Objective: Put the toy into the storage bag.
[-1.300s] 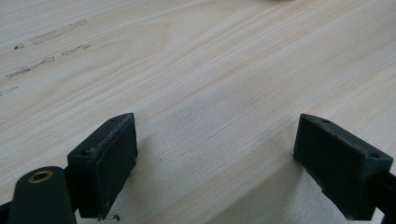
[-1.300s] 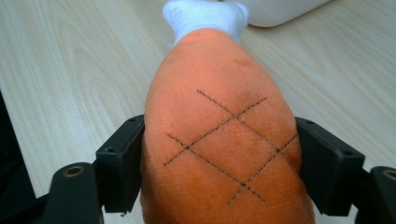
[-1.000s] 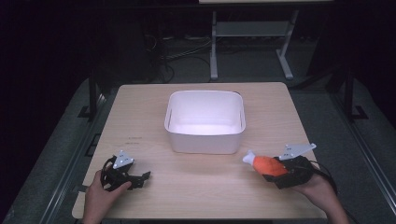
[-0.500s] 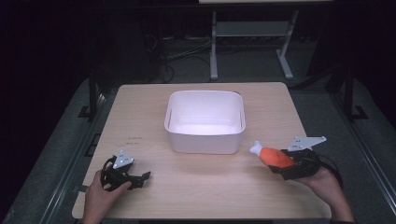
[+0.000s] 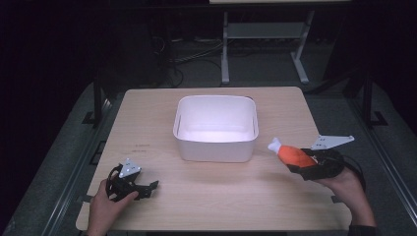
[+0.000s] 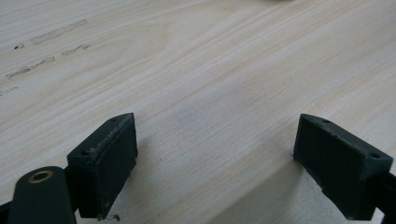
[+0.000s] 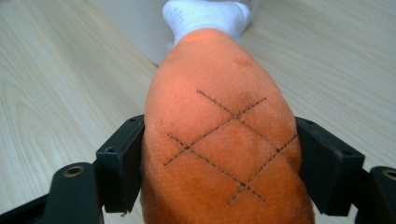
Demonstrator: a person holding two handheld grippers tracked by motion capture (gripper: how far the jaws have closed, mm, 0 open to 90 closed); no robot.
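Observation:
An orange plush drumstick [image 5: 295, 155] with a white end and stitched cross-hatching is clamped between the jaws of my right gripper [image 5: 304, 164], lifted off the table to the right of the white tub [image 5: 216, 142]. In the right gripper view both pads [image 7: 122, 163] press into the sides of the plush drumstick [image 7: 219, 140], whose white tip points toward the tub. My left gripper [image 5: 143, 189] rests on the wooden table [image 5: 206, 196] at the front left. In the left gripper view its gripper [image 6: 215, 163] stands open, with bare wood between the pads.
The white tub sits at the table's middle and holds nothing that I can see. Beyond the far table edge is a dark floor with a white metal stand [image 5: 265, 44] and cables. The person's hands [image 5: 105, 211] come in from the front edge.
My right gripper has risen and shifted right and away from the front edge, carrying the plush drumstick. The left gripper has stayed put.

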